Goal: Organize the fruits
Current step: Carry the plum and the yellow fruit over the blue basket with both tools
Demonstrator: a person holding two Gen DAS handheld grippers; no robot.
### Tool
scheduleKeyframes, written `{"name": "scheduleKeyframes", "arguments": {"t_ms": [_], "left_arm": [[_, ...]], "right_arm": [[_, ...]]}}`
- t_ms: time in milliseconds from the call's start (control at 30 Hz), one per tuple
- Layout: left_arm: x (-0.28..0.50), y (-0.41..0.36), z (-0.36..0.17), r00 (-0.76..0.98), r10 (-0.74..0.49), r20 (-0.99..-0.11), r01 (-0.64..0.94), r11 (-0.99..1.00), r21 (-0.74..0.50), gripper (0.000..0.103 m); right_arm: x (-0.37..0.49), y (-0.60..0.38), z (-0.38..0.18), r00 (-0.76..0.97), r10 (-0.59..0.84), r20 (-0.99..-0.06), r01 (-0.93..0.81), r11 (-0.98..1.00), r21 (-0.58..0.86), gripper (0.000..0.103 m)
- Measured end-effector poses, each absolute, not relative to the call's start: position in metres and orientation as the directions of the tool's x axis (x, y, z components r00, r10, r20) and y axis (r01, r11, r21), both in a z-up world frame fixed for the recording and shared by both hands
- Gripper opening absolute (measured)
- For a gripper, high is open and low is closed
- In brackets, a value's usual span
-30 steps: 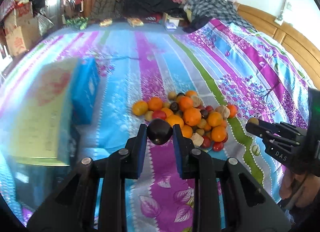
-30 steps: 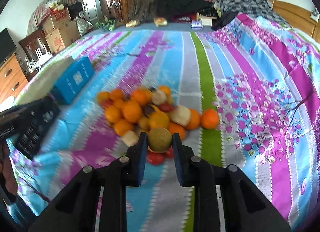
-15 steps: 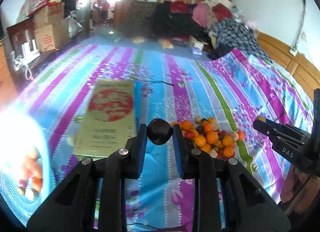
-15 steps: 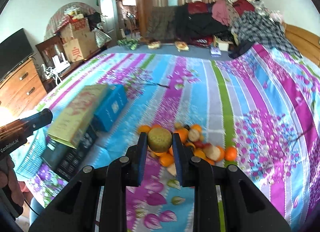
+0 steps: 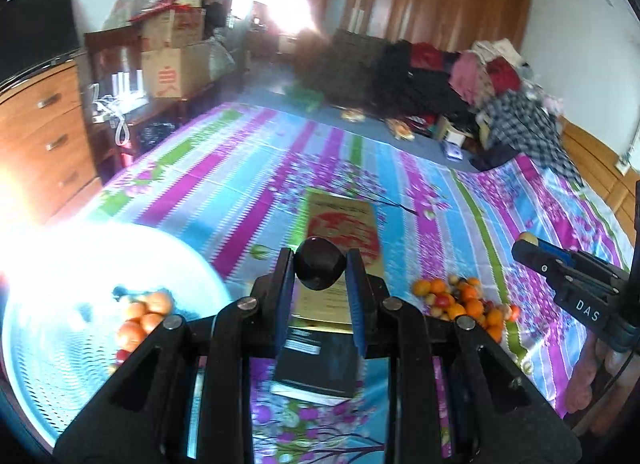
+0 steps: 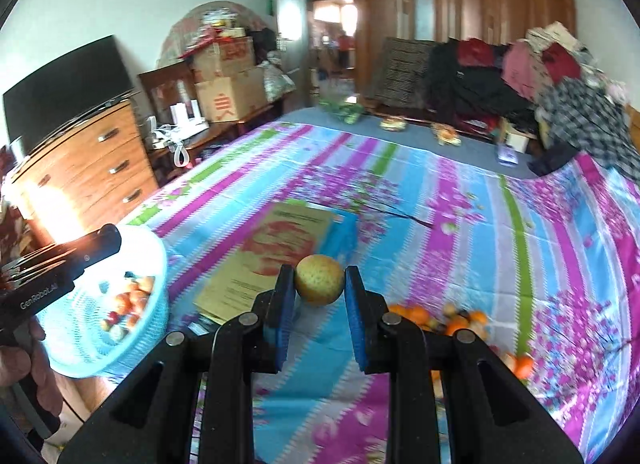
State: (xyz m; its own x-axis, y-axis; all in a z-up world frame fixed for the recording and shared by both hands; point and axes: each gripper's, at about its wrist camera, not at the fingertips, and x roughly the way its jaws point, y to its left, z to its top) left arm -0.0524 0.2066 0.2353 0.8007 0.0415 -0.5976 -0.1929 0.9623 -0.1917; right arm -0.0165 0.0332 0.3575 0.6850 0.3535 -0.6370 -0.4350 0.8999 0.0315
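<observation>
My left gripper (image 5: 320, 270) is shut on a dark round fruit (image 5: 319, 263), held above the bed. My right gripper (image 6: 319, 282) is shut on a yellow-green speckled fruit (image 6: 319, 279). A pale blue mesh basket (image 6: 158, 260) with several oranges and small fruits stands at the bed's left edge; in the left wrist view the basket (image 5: 48, 352) is washed out by glare. The fruit pile (image 5: 464, 302) of oranges and red fruits lies on the striped bedspread, to the right of both grippers, and shows as the blurred pile (image 6: 452, 318) in the right wrist view.
A flat yellow box with a red print (image 6: 276, 252) lies on a blue box, with a black box (image 5: 320, 360) nearer. A wooden dresser (image 6: 92, 168) with a TV, cardboard boxes (image 6: 228, 100) and a clothes heap (image 6: 520, 80) ring the bed. A hand (image 6: 24, 364) holds the left gripper.
Both grippers have risen and swung left away from the fruit pile, each still holding its fruit. The blue basket has come into view at the left.
</observation>
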Motion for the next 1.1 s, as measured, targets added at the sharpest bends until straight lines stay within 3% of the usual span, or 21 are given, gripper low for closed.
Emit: {"name": "scheduleKeyframes", "arguments": {"t_ms": [633,1100], "left_arm": [[-0.120,0.323,0.231,0.753,0.229,-0.616,-0.440,0.873,-0.212,0.026],[-0.144,0.368,0.204,0.686,0.257,-0.681,-0.530,0.817,-0.226,0.026]], "right_arm": [[-0.045,0.217,0.371,0.530,0.534,-0.659,-0.686,0.727,0.037,0.028],[-0.055,0.292,0.325,0.333,0.538,-0.774,-0.770,0.629,0.106,0.028]]}}
